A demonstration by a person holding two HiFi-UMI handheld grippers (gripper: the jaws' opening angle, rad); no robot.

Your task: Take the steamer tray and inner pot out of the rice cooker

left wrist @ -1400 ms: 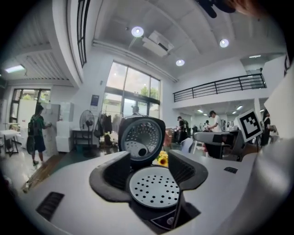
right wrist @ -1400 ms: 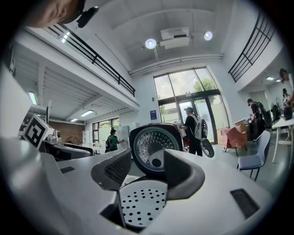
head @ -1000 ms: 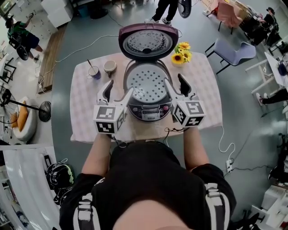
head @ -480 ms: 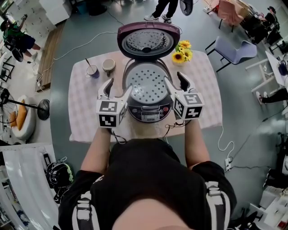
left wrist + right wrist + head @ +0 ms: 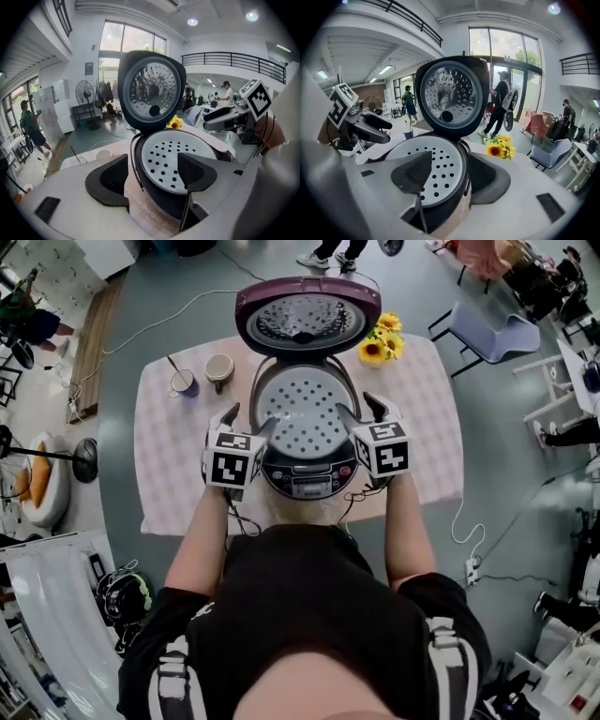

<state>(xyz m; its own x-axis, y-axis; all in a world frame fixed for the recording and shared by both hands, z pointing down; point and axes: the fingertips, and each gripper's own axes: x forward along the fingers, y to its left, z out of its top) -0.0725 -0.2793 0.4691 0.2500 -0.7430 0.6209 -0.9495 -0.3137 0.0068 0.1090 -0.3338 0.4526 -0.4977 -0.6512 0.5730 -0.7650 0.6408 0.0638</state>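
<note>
A person stands over a table (image 5: 169, 460) with a two-jaw gripper in each hand, both set low against an open rice cooker (image 5: 309, 479). The left gripper (image 5: 246, 421) has its jaws apart, holding nothing. They straddle the cooker's left rim, with the outer jaw beside the wall and the inner jaw over the perforated steamer tray (image 5: 305, 413). The right gripper (image 5: 358, 411) mirrors it on the opposite rim, jaws likewise spread and empty, with the inner jaw above the tray's edge and the outer jaw outside the body.

The white tray sits seated in the cooker's mouth, between the two grippers and just ahead of their tips. The inner pot beneath it cannot be made out. The purple lid (image 5: 307, 320) stands raised beyond both grippers, its dimpled metal liner facing them.

Ahead and to the outside of the left gripper are a purple cup (image 5: 183, 383) with a stick in it and a beige cup (image 5: 218, 368). Sunflowers (image 5: 380, 341) lie ahead and to the outside of the right gripper.
</note>
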